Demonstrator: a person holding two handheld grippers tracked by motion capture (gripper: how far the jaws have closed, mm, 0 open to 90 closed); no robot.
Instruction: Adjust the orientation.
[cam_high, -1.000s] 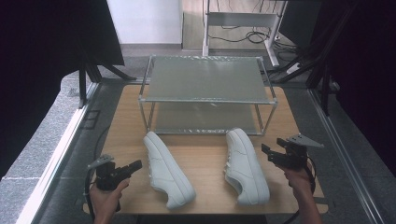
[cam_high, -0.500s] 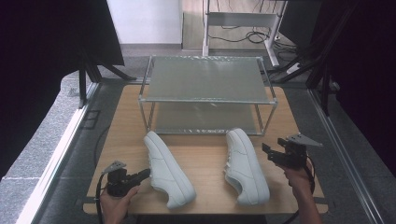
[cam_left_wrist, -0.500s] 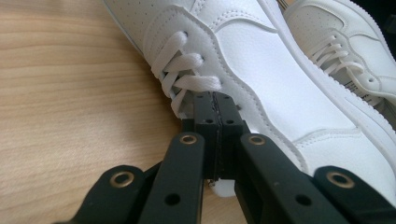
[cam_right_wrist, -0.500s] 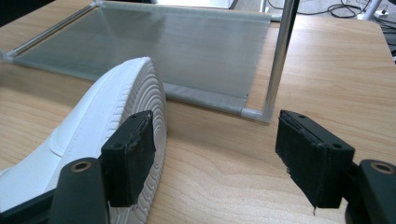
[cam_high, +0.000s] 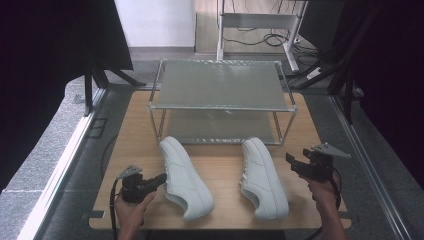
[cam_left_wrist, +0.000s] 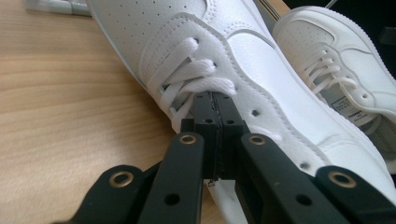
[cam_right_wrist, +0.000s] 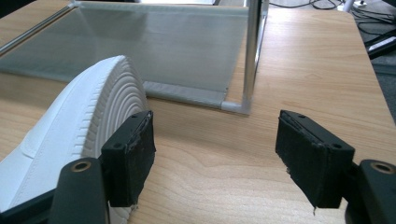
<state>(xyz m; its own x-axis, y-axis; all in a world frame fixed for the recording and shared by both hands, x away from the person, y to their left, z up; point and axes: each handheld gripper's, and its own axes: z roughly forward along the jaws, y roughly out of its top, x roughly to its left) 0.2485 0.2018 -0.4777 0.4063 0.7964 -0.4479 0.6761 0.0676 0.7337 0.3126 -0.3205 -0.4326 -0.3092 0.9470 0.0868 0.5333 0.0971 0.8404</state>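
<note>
Two white sneakers lie on the wooden table (cam_high: 225, 167). The left sneaker (cam_high: 186, 179) stands upright, toe toward the rack. My left gripper (cam_high: 161, 178) is against its side, jaws shut; in the left gripper view its tip (cam_left_wrist: 215, 100) touches that sneaker (cam_left_wrist: 261, 60) just under the laces. I cannot make out anything pinched between the jaws. The right sneaker (cam_high: 263, 177) is tipped on its side. Its ribbed sole (cam_right_wrist: 88, 121) faces my right gripper (cam_high: 291, 162), which stands open (cam_right_wrist: 217, 140) with bare wood between the jaws, its left pad (cam_right_wrist: 130, 154) beside the sole.
A two-tier metal rack (cam_high: 220, 85) with grey shelves stands behind the shoes; its front right post (cam_right_wrist: 252, 51) rises just ahead of the right gripper. The right sneaker (cam_left_wrist: 336, 65) lies beyond the left one. Black frames and cables surround the table.
My left gripper has moved right across the table until it reaches the left sneaker's side. The right gripper and both shoes have barely shifted.
</note>
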